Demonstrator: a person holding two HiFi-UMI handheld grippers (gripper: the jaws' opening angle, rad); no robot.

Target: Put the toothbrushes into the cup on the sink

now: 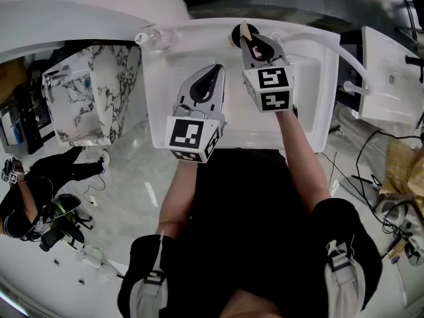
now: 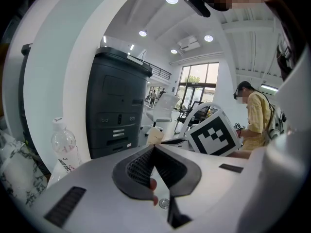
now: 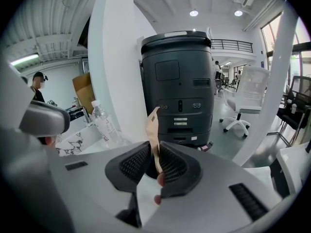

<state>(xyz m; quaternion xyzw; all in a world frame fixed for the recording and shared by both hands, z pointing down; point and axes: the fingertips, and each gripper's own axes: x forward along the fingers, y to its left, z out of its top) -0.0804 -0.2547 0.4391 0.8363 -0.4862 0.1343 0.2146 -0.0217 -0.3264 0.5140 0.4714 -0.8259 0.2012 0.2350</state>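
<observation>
A white sink (image 1: 311,105) is seen from above in the head view, and both grippers are held over it. The right gripper (image 3: 155,148) is closed on a pale tan toothbrush (image 3: 153,127); the handle is pinched between the two ribbed pads and stands nearly upright, with its upper end rising above the jaws. In the head view the same right gripper (image 1: 250,42) is placed at the back rim of the sink, just beside a dark cup (image 1: 234,40), and the toothbrush (image 1: 244,29) is seen right above this cup. Its lower end is hidden by the jaws, so it cannot be told whether it is already inside the cup.

The left gripper (image 2: 154,149) is closed too, its pads meeting at the tips, and nothing is held between them. In the head view the left gripper (image 1: 215,70) is kept nearer to the person, over the sink.

A clear water bottle (image 1: 154,38) is found at the back left corner of the sink, and a marble-patterned box (image 1: 93,91) stands to the left of the sink
</observation>
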